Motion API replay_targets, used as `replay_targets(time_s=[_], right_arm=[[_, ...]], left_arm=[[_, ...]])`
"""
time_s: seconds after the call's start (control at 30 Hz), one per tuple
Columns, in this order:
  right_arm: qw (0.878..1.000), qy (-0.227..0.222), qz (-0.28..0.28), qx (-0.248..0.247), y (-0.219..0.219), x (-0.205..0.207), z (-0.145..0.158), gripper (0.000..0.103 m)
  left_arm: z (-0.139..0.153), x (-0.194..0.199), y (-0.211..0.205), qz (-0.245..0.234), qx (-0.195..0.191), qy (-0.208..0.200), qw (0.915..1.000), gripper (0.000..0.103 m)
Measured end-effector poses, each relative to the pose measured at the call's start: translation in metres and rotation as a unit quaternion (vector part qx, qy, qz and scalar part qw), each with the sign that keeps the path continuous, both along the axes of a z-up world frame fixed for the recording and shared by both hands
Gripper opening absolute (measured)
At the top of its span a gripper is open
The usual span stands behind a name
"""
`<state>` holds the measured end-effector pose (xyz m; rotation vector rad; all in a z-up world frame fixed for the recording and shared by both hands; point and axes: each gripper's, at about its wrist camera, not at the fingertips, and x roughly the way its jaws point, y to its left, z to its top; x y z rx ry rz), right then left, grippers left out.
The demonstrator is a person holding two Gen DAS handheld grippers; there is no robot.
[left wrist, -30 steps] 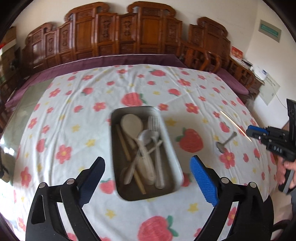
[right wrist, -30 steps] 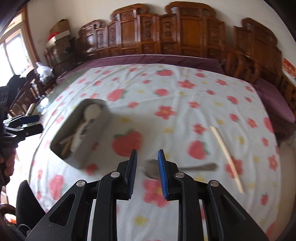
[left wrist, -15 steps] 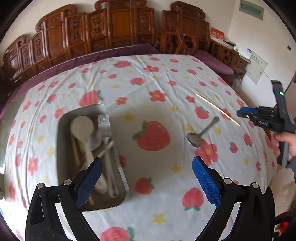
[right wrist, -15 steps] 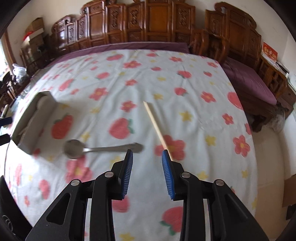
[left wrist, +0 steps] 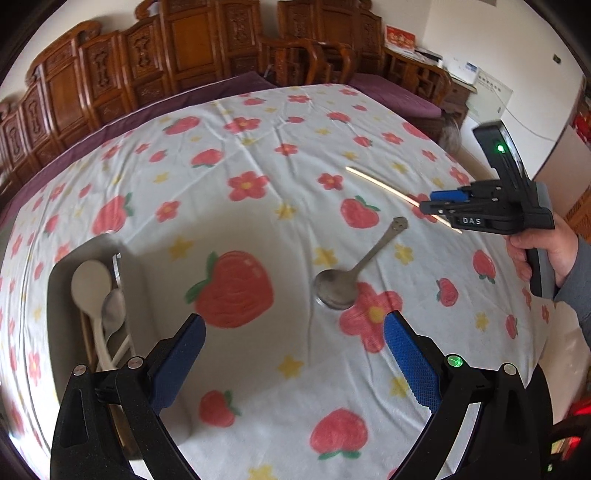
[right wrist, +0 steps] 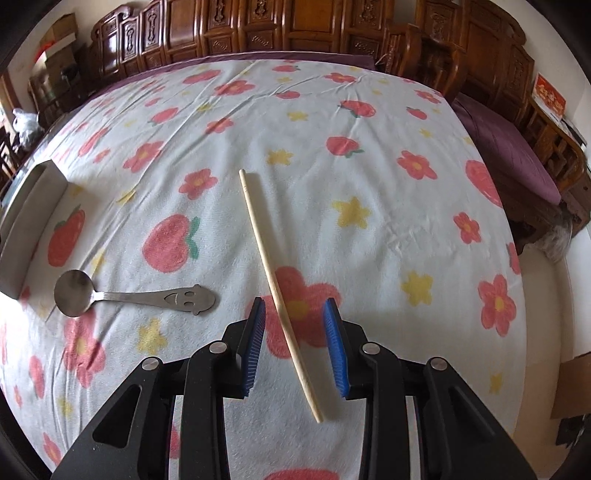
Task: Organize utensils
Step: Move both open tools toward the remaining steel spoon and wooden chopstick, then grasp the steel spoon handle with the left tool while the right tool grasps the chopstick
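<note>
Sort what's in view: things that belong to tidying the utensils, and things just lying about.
Job:
metal spoon, loose on the cloth
wooden chopstick, between the open right tool
metal tray holding utensils

Lying about:
carved wooden chairs
purple cushion

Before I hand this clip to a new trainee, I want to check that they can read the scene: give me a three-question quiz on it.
1. True or false: the right gripper is already clamped on the wooden chopstick.
2. Which loose utensil lies nearer the metal tray? A) the chopstick B) the smiley-handled metal spoon C) a fork
3. Fill in: the left gripper is ____ and holds nothing.

Key
1. False: the chopstick lies between the open jaws, touching neither pad, and the jaws have just been opening.
2. B
3. open
</note>
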<state>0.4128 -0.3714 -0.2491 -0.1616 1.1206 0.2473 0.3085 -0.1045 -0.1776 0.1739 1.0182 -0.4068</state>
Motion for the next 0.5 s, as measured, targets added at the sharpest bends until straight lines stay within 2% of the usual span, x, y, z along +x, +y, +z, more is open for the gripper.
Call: replay_targets(time_s=[0.2,0.33,0.5], right_arm=[[1.000,0.006,0.013,-0.001,0.000,0.007,-0.004,0.031],[1.000,0.008,0.012,0.006,-0.004,0.004,-0.004,0.008],[1.000,0.014,0.009,0.005,-0.011,-0.011,-0.002,0.005]], left_arm=[[-0.008,0.007,-0.020,-0.016,0.012,0.005,0.9998,0.093],[-0.014,0.013,-0.029,-0.028,0.021,0.008,0.9994,0.093],[-0.023,0.027,-0.042,-0.046,0.032,0.013,0.9983,0.093]])
